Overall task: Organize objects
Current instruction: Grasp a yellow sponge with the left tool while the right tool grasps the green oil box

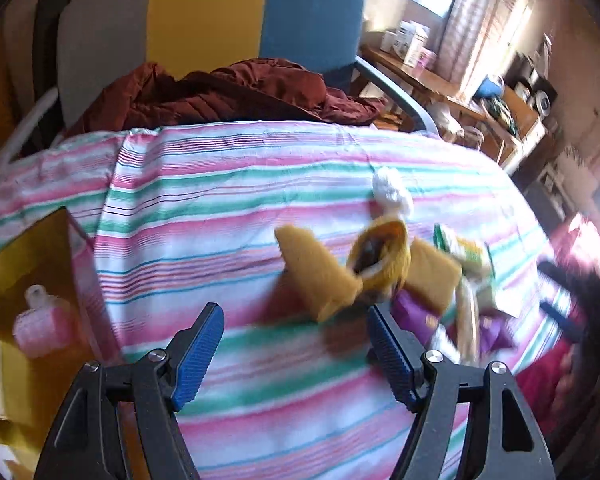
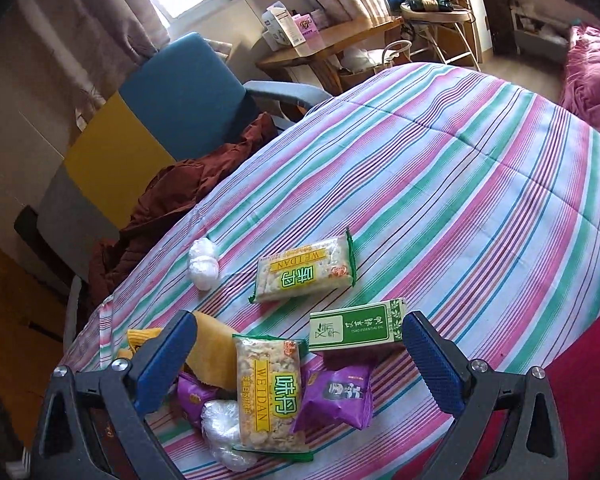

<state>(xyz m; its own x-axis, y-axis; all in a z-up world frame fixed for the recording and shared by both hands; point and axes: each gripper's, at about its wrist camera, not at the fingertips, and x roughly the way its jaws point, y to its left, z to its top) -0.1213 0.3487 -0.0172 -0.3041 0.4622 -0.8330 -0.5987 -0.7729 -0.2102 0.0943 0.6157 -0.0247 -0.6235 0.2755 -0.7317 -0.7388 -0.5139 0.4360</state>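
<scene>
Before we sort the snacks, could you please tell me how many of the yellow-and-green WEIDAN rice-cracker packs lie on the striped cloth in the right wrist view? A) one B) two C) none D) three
B: one WEIDAN pack lies farther out near the green box, and a second WEIDAN pack lies closer in, beside the purple packet.

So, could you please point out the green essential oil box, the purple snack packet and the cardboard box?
green essential oil box (image 2: 356, 326), right wrist view, middle of its top face
purple snack packet (image 2: 336, 396), right wrist view, packet front
cardboard box (image 1: 32, 248), left wrist view, inner wall
</scene>
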